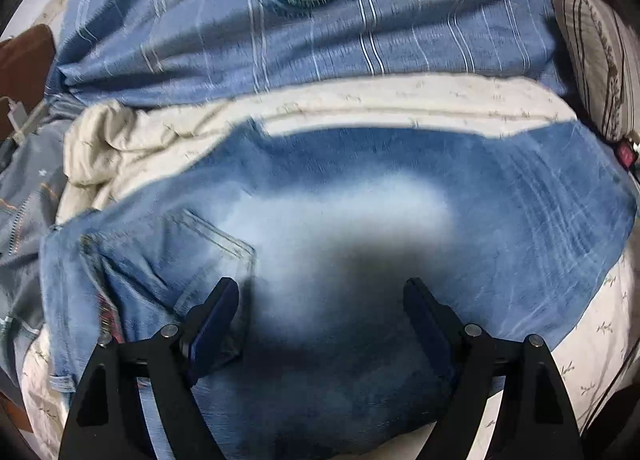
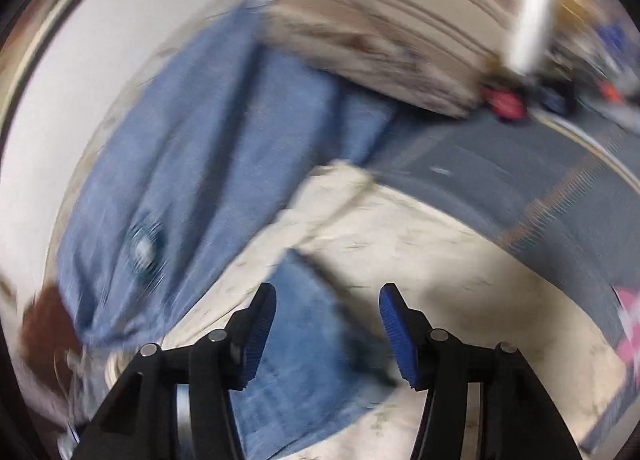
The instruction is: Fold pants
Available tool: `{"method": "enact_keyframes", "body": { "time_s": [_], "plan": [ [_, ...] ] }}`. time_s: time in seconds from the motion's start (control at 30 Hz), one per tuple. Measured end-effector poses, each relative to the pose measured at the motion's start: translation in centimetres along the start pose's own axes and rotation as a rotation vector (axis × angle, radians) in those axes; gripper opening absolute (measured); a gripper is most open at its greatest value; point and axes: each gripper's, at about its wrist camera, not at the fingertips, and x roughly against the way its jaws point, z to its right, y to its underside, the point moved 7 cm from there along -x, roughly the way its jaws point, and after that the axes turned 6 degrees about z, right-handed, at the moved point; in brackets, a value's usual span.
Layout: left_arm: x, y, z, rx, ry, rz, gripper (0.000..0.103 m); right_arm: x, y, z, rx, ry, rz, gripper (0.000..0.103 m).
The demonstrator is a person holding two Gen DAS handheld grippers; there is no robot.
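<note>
Left wrist view: the jeans (image 1: pixel 360 196) lie spread on a cream quilt (image 1: pixel 132 140) on the bed, with a back pocket (image 1: pixel 216 248) near the left finger. The left gripper (image 1: pixel 320 292) hangs just above the jeans with its jaws wide apart — nothing is held. A blue striped sheet (image 1: pixel 304 40) lies behind the quilt, and a striped pillow (image 1: pixel 596 56) sits at the far right.

The right wrist view is blurry. The right gripper (image 2: pixel 328 300) has its jaws about half apart — they hold nothing. One end of the jeans (image 2: pixel 296 324) lies on the quilt (image 2: pixel 460 260) below them. The sheet (image 2: pixel 208 132) and pillow (image 2: pixel 392 36) lie further off.
</note>
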Motion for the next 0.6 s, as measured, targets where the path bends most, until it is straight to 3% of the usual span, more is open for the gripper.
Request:
{"method": "enact_keyframes", "body": {
  "time_s": [0.17,0.3,0.43,0.6],
  "plan": [
    [1.0,-1.0,-1.6,0.015,-0.063,0.069,0.085,-3.7,2.6,-2.0,0.014,-0.032,-0.143,0.057],
    [0.6,-0.5,-3.8,0.063,-0.107,0.034,0.085,-6.4,4.8,0.0,-0.016,0.098,-0.255,0.056],
    [-1.3,1.0,-5.7,0.073,-0.169,-0.058,0.085,-6.4,5.2,0.2,0.029,0.102,-0.253,0.056],
    [-0.7,1.1,-4.7,0.013,-0.187,-0.033,0.085,-5.8,5.1,-0.9,0.08,0.118,-0.233,0.056]
  ]
}}
